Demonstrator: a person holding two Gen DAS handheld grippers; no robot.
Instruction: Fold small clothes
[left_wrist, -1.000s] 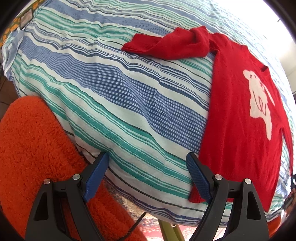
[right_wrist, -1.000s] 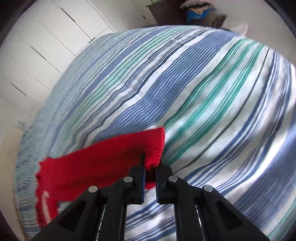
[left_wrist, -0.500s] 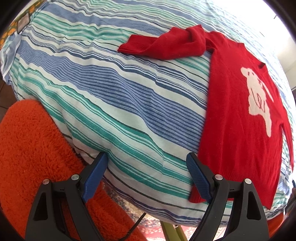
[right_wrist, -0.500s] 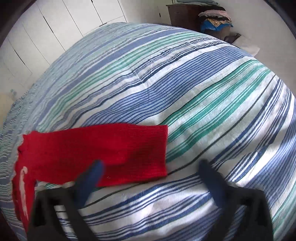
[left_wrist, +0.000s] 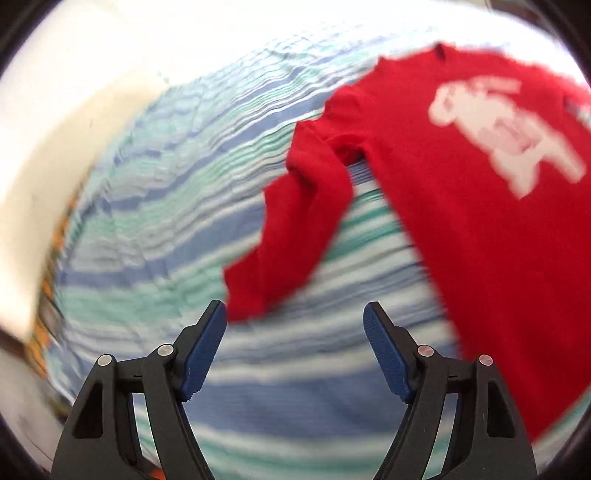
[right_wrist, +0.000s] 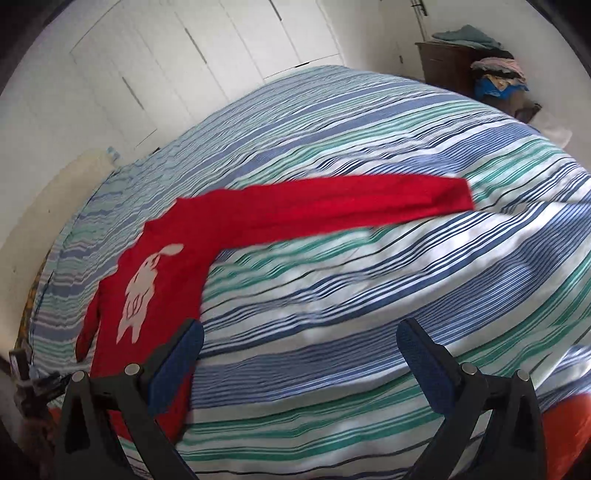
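A small red sweater (left_wrist: 461, 206) with a white animal print lies flat on the striped bed. In the left wrist view, which is motion-blurred, its crumpled left sleeve (left_wrist: 295, 236) reaches down toward my open left gripper (left_wrist: 295, 325), whose left fingertip sits just below the cuff. In the right wrist view the sweater body (right_wrist: 147, 273) lies at the left and its other sleeve (right_wrist: 351, 203) stretches straight out to the right. My right gripper (right_wrist: 301, 339) is open and empty, raised above the bed in front of the sweater.
The bedspread (right_wrist: 351, 314) has blue, green and white stripes. White wardrobe doors (right_wrist: 184, 66) stand behind the bed. A dark dresser (right_wrist: 454, 62) piled with clothes stands at the back right. An orange fuzzy fabric (right_wrist: 569, 417) shows at the bed's near edge.
My right gripper opened, let go of the sleeve cuff and pulled back, leaving the sleeve stretched out. My left gripper swung quickly up from the sweater's hem toward the crumpled left sleeve.
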